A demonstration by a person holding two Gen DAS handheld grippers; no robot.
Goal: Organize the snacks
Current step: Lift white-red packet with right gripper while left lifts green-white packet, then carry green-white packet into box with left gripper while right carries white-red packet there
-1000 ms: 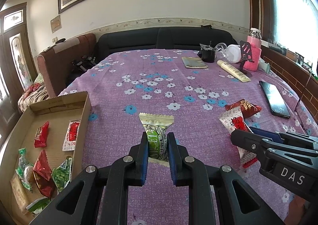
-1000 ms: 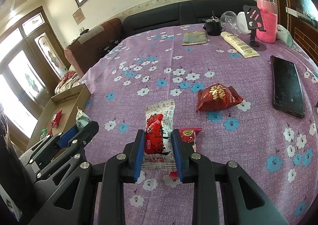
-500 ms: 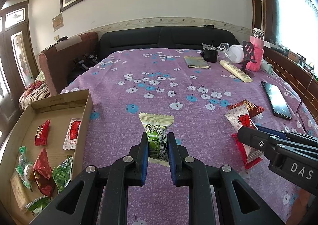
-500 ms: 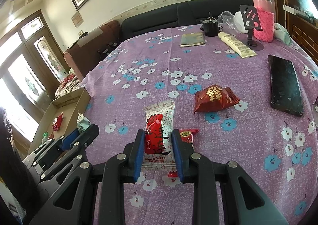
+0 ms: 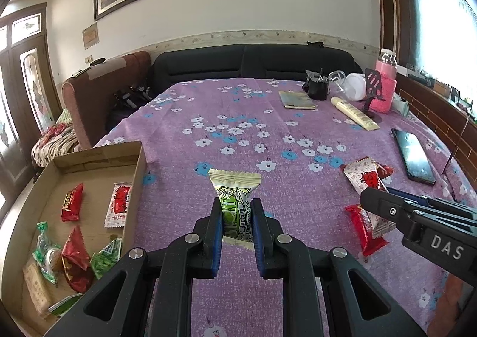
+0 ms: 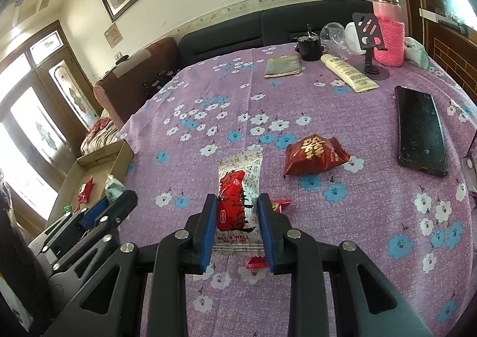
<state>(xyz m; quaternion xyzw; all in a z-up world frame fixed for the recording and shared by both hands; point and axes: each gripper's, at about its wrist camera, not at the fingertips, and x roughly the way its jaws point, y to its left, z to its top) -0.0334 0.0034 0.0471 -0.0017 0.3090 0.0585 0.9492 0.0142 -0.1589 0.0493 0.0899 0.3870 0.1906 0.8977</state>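
Not much had shifted since a second before: both grippers stayed clamped on their packets, and in the left view the right gripper had only slid a bit lower against the cloth.

Left gripper (image 5: 237, 207) was pinched tight on a cream-and-green crimped snack packet (image 5: 235, 203), held upright over the purple flowered tablecloth (image 5: 238, 134), packet sticking out past the far ends of the blue pads. Writing on it was too small to read. Right gripper (image 6: 237, 203) was closed narrow on a white-and-red flat snack packet (image 6: 240, 197); the near end read "ALL'S WELL". A small red candy wrapper (image 6: 280, 205) lay touching the right finger.

Only the right view showed the dark red pillow packet with a gold character (image 6: 314, 155), just right of and beyond the held one, and the whole black phone (image 6: 420, 131) further right. Only the left view looked properly into the shallow cardboard box (image 5: 137, 176) at the near left, with red, white and green packets lying in it, and it caught "DAS" on the right gripper's body. Far side of the table had a cream tube (image 6: 348, 71), a pink knitted bottle sleeve (image 6: 387, 39) and a black phone stand (image 6: 369, 36).
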